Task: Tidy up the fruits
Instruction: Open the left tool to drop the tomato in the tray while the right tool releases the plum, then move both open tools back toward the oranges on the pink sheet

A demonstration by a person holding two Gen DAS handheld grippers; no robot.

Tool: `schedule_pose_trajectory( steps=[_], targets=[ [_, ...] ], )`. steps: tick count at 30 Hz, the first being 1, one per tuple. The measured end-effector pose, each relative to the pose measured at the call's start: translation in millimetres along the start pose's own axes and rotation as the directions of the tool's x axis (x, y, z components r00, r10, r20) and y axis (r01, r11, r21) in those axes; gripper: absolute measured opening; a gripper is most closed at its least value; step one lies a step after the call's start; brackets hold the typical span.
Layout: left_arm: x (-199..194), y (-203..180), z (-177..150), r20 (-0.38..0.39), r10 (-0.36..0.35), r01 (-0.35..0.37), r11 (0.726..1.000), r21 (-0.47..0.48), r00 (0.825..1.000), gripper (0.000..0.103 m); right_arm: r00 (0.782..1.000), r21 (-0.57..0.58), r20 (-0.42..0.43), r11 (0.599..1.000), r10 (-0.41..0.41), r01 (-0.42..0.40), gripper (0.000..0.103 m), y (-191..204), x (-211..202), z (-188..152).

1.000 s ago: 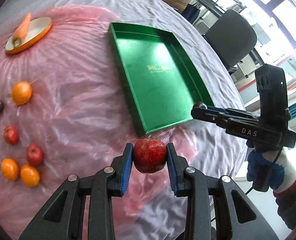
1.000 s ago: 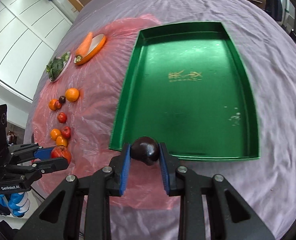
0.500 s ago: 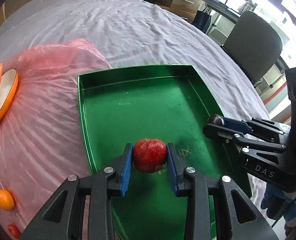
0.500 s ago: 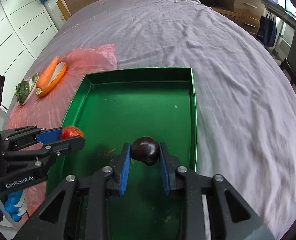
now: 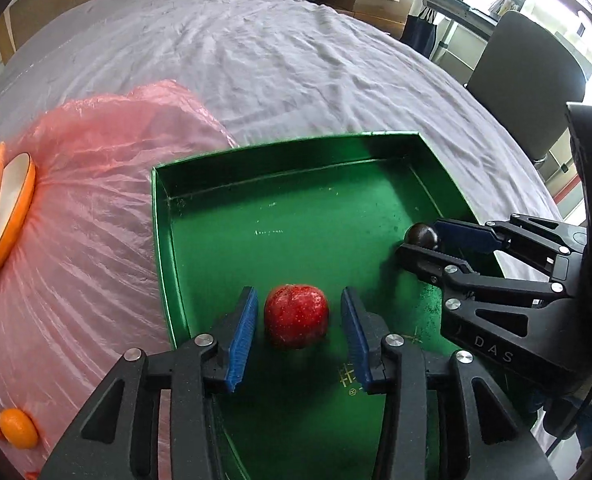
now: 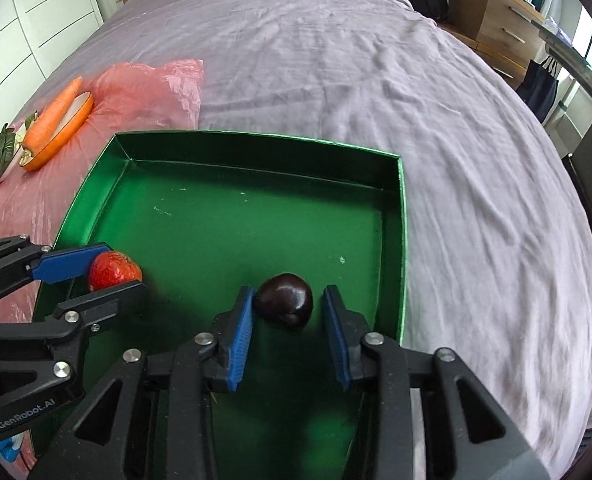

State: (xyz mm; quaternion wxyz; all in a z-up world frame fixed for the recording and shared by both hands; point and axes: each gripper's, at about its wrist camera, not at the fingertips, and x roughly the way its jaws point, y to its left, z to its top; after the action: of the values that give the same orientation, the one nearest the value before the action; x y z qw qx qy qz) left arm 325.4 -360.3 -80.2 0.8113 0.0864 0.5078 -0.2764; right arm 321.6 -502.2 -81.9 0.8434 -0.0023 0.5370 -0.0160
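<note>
Speckled round apple (image 5: 296, 315), glossy green tray (image 5: 164, 216)

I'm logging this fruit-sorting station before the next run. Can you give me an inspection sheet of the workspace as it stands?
Surface: bed with a creased lilac sheet; pink plastic film spread on its left part.
Job's things: green tray holds a red apple and a dark plum; an orange fruit lies on the film.
Clutter: carrot on an orange-rimmed dish; leafy greens beside it.
Grippers: left gripper and right gripper have just been opening; jaws apart from apple and plum, which sit between them.
Cables: a dark cable below the right gripper.
Surroundings: office chair, wooden drawers, white cabinets.
</note>
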Motion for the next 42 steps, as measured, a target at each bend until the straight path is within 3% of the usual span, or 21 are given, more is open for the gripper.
schedule_pose_trajectory(
  steps=[2,5,8,12,16,19,23,32,42],
  targets=[
    [-11.1,-2.2,2.8,0.041,0.010,-0.010,1.000,0.007,0.999,0.049,1.000,0.010,0.023,1.000,-0.006,0.006,0.085,-1.3,-8.7,0.3],
    [-27.9,-1.2,4.4,0.079,0.000,0.000,1.000,-0.003,0.997,0.051,0.998,0.022,0.057,0.999,-0.033,0.032,0.090,-3.3,-25.9,-0.6],
    [-48.5,0.5,0.7,0.114,-0.004,0.004,1.000,-0.001,0.993,0.051,0.995,0.059,0.082,0.997,-0.049,0.044,0.102,-6.7,-41.8,-2.4],
    [-79.1,6.8,-10.4,0.164,-0.016,0.017,1.000,-0.006,0.986,0.051,0.986,0.111,0.136,0.990,-0.098,0.083,0.102,-5.0,-68.4,-4.4],
    [-110.0,17.9,-26.8,0.203,-0.029,0.035,0.999,-0.024,0.979,0.051,0.961,0.157,0.216,0.978,-0.169,0.137,0.102,6.7,-108.4,-7.7],
    [-128.2,27.9,-42.1,0.220,-0.027,0.035,0.999,-0.032,0.975,0.051,0.955,0.190,0.272,0.979,-0.119,0.068,0.102,14.3,-136.0,-18.2],
    [-149.0,44.4,-65.5,0.207,-0.018,0.026,0.999,-0.035,0.978,0.051,0.963,0.196,0.264,0.981,-0.061,0.009,0.102,37.0,-151.0,-38.0],
    [-175.6,94.9,-125.7,0.135,0.047,-0.035,0.995,-0.091,0.990,0.051,0.987,0.161,0.155,0.985,0.034,-0.059,0.103,104.3,-149.3,-82.4],
    [-187.7,171.3,-201.6,0.012,0.170,-0.166,0.971,-0.171,0.985,0.051,0.972,0.005,0.046,0.973,0.232,-0.232,0.103,198.5,-128.8,-97.7]
  ],
)
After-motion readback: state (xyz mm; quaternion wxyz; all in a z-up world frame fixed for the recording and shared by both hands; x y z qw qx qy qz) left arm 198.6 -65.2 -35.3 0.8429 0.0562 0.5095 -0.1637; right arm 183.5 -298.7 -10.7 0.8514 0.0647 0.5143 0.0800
